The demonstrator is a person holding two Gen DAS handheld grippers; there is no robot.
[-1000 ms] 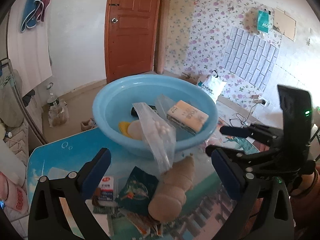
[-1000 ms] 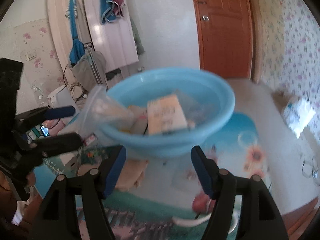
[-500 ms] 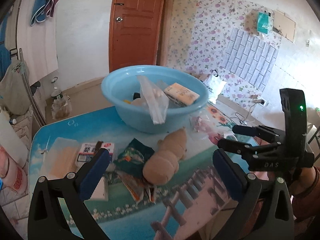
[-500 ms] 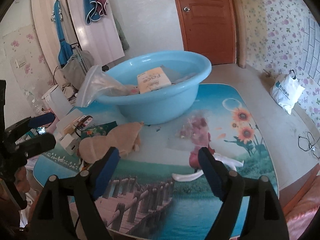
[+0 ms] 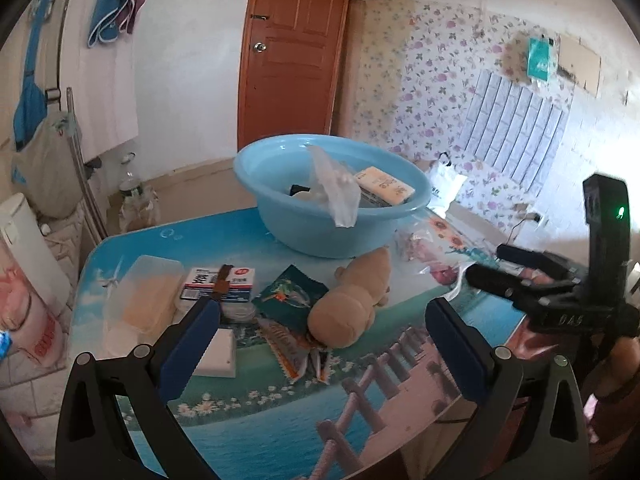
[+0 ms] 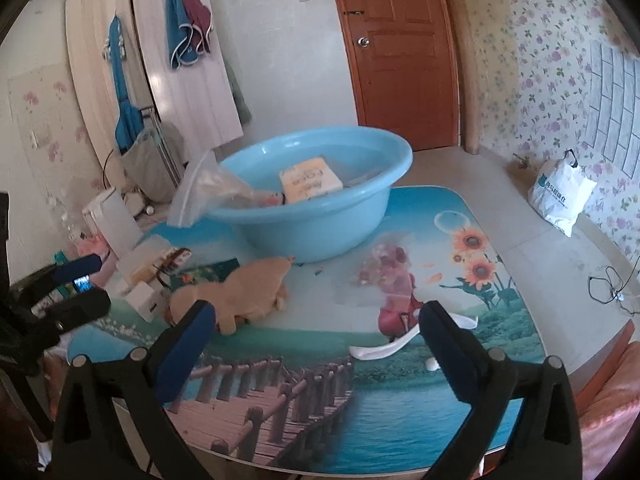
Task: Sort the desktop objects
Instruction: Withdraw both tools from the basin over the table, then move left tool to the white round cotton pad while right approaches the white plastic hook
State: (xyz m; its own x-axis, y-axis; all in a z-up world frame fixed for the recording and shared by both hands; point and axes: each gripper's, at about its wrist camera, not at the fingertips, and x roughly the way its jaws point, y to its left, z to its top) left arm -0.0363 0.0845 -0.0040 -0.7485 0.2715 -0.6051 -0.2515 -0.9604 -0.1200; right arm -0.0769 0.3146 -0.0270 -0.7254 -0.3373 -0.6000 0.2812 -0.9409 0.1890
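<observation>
Fingers first: the right gripper (image 6: 316, 344) has its jaws spread really wide, they've just been opening up, and there's nothing between them, just the printed table (image 6: 360, 412) underneath. The left gripper (image 5: 320, 344) is wide open too and holding nothing.

Stuff relative to the fingers: the tan plush toy (image 6: 240, 292) lies on the table just past the right gripper's left finger (image 6: 184, 348), not touching it. In the left wrist view that same plush (image 5: 352, 304) sits ahead, between the two fingers' lines but beyond the tips. The green snack packet (image 5: 292, 296) is right beside it on the left, and the white box with blue print (image 5: 220, 284) plus a clear plastic container (image 5: 144, 300) sit ahead of the left finger.

Further out past both grippers is the blue basin (image 6: 320, 216), with a yellowish box (image 6: 310, 184) in it and a clear zip bag (image 6: 200, 188) hanging over its rim. A white spoon (image 6: 384, 348) lies near the right gripper's right finger.
</observation>
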